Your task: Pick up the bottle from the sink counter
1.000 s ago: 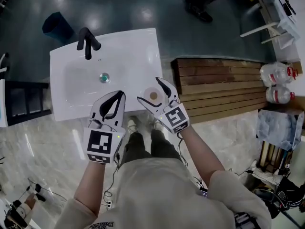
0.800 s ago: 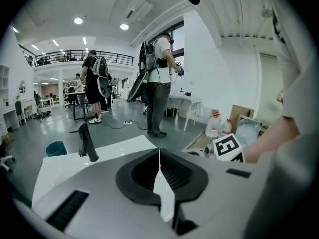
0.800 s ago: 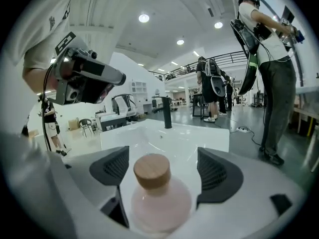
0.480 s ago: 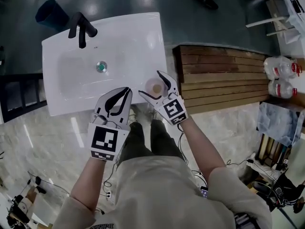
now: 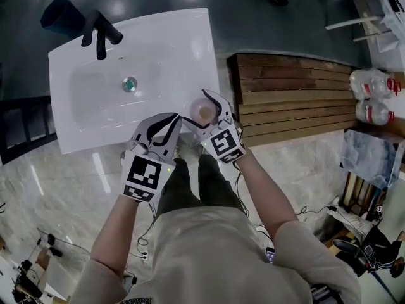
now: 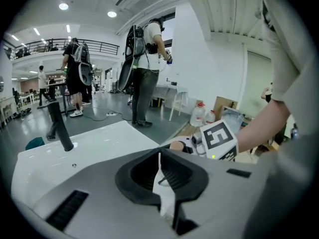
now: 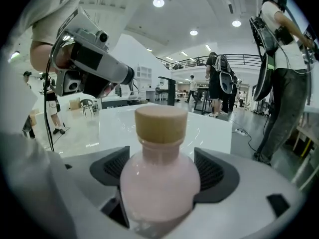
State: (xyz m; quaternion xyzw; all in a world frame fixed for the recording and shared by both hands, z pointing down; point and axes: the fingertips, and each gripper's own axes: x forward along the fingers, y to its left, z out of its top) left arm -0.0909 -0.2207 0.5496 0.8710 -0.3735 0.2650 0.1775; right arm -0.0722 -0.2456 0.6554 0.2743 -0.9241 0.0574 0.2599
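Note:
A pale pink bottle (image 5: 204, 111) with a tan cap (image 7: 160, 124) sits between the jaws of my right gripper (image 5: 196, 108), which is shut on its round body (image 7: 159, 183). In the head view it is at the front right corner of the white sink counter (image 5: 171, 49). Whether its base touches the counter is hidden. My left gripper (image 5: 172, 119) is just left of it, jaws shut with nothing between them (image 6: 159, 158). The right gripper's marker cube (image 6: 219, 139) shows close by in the left gripper view.
A black faucet (image 5: 98, 33) and a drain (image 5: 129, 83) mark the basin. A wooden pallet (image 5: 297, 113) lies to the right, with water jugs (image 5: 373, 100) beyond it. A dark bin (image 5: 60, 14) stands behind the sink. Several people (image 6: 144, 73) stand further back.
The left gripper has swung right, closer to the right gripper. The right gripper keeps its hold on the bottle at the counter's front right corner; the sink sits higher and further left in view.

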